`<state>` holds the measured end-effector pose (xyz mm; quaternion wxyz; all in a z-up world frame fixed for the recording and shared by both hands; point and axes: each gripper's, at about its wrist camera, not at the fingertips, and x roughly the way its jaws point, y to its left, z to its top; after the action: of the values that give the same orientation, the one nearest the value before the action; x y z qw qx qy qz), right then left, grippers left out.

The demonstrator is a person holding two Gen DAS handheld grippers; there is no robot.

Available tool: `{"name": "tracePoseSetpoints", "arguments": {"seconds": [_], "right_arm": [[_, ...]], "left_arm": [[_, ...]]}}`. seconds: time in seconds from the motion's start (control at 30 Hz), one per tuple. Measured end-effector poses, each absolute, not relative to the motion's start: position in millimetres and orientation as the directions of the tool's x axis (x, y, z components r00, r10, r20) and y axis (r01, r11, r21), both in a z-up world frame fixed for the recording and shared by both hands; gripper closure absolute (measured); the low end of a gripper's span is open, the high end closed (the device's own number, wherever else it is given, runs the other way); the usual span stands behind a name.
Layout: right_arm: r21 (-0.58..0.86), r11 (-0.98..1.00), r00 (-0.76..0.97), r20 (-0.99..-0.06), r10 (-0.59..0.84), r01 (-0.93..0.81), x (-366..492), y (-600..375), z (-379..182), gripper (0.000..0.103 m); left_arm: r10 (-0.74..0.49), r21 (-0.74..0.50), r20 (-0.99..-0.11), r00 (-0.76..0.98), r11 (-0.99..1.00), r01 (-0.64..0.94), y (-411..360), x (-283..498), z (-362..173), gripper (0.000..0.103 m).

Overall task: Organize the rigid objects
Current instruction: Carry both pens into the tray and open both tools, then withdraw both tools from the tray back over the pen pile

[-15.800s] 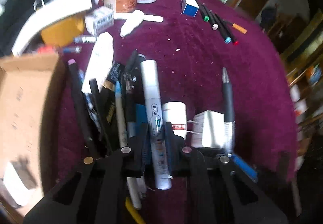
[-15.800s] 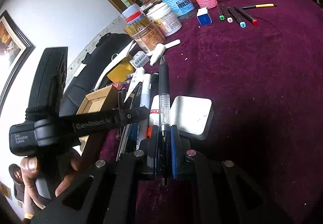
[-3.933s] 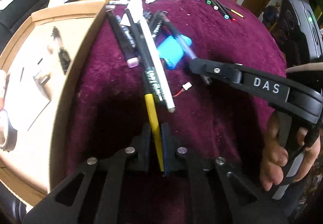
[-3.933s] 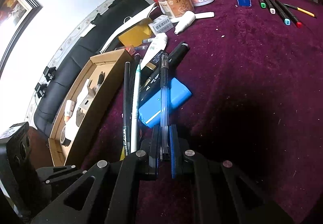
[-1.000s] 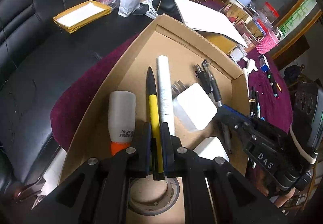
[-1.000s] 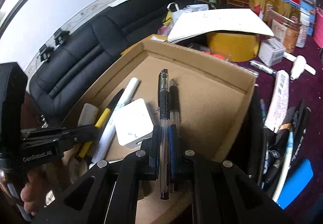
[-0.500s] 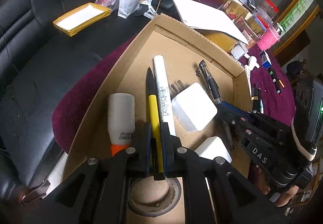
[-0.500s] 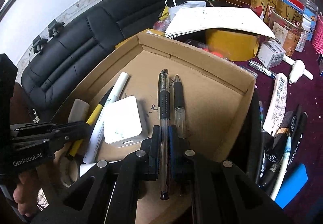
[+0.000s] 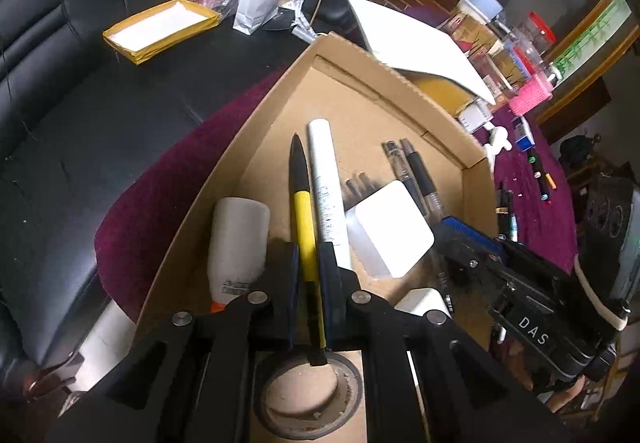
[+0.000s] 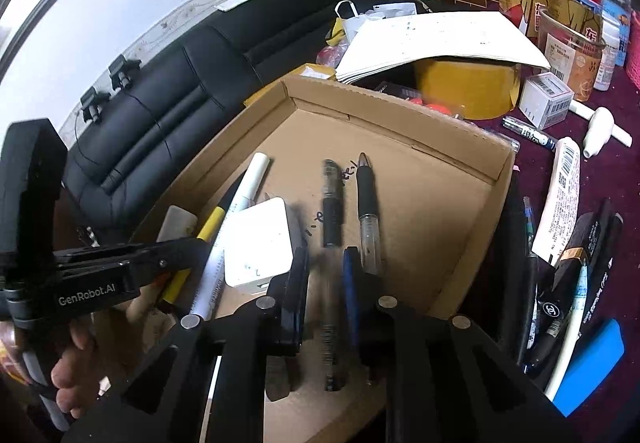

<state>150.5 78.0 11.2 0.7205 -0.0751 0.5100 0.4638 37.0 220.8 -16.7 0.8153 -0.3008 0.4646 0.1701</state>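
Both grippers are over an open cardboard box [image 9: 404, 83] [image 10: 404, 111]. My left gripper [image 9: 308, 263] is shut on a yellow and black pen [image 9: 302, 211], held over the box floor beside a white marker [image 9: 326, 179]. My right gripper [image 10: 326, 267] has its jaws apart; a clear pen with a black grip [image 10: 332, 211] lies blurred between them, free of the pads, next to a second black-grip pen [image 10: 366, 203]. A white charger [image 9: 390, 235] [image 10: 258, 247] lies in the box between the two grippers.
The box also holds a white bottle [image 9: 238, 243] and a tape roll [image 9: 308, 399]. Right of the box, on the purple cloth [image 10: 600, 323], lie several pens [image 10: 560, 283] and a blue block [image 10: 592, 371]. Jars [image 10: 572, 43] and papers [image 10: 436, 39] stand behind; a black sofa [image 9: 60, 83] is left.
My right gripper has opened and let go of the clear pen, which drops onto the box floor beside the other pen. My left gripper still holds the yellow pen, slightly lower.
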Motion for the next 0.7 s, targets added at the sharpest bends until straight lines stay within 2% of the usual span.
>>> {"name": "tracePoseSetpoints", "arguments": {"seconds": [0.1, 0.17, 0.2, 0.43, 0.47, 0.53, 0.6, 0.7], "right_arm": [[0.400, 0.542, 0.045, -0.773, 0.633, -0.739, 150.9, 71.7, 17.5, 0.086], [0.417, 0.530, 0.045, -0.754, 0.656, -0.739, 150.5, 68.9, 22.3, 0.081], [0.421, 0.526, 0.047, -0.747, 0.663, -0.739, 150.1, 68.3, 24.0, 0.078], [0.519, 0.516, 0.033, -0.683, 0.730, -0.681, 158.6, 10.7, 57.6, 0.078], [0.528, 0.528, 0.051, -0.673, 0.738, -0.666, 161.7, -6.3, 62.3, 0.077], [0.520, 0.572, 0.105, -0.675, 0.731, -0.635, 167.7, -39.5, 67.3, 0.065], [0.507, 0.618, 0.148, -0.690, 0.709, -0.601, 175.5, -66.3, 65.2, 0.060], [0.505, 0.698, 0.179, -0.730, 0.659, -0.508, 189.0, -104.7, 47.2, 0.059]], "left_arm": [[-0.016, -0.371, -0.836, 0.548, 0.752, -0.545, 222.0, 36.0, -11.3, 0.088], [0.013, -0.364, -0.828, 0.561, 0.748, -0.555, 222.7, 35.3, -6.1, 0.076], [0.027, -0.359, -0.825, 0.564, 0.747, -0.560, 221.6, 34.9, -3.7, 0.076], [0.062, -0.355, -0.769, 0.637, 0.787, -0.505, 182.1, 15.6, 27.7, 0.076], [0.047, -0.366, -0.758, 0.650, 0.794, -0.485, 173.5, 14.7, 30.5, 0.076], [-0.007, -0.393, -0.740, 0.673, 0.816, -0.423, 150.0, 18.8, 35.5, 0.076], [-0.047, -0.409, -0.730, 0.682, 0.829, -0.381, 130.3, 25.6, 38.1, 0.076], [-0.098, -0.405, -0.733, 0.673, 0.858, -0.316, 93.2, 38.7, 36.9, 0.076]]}}
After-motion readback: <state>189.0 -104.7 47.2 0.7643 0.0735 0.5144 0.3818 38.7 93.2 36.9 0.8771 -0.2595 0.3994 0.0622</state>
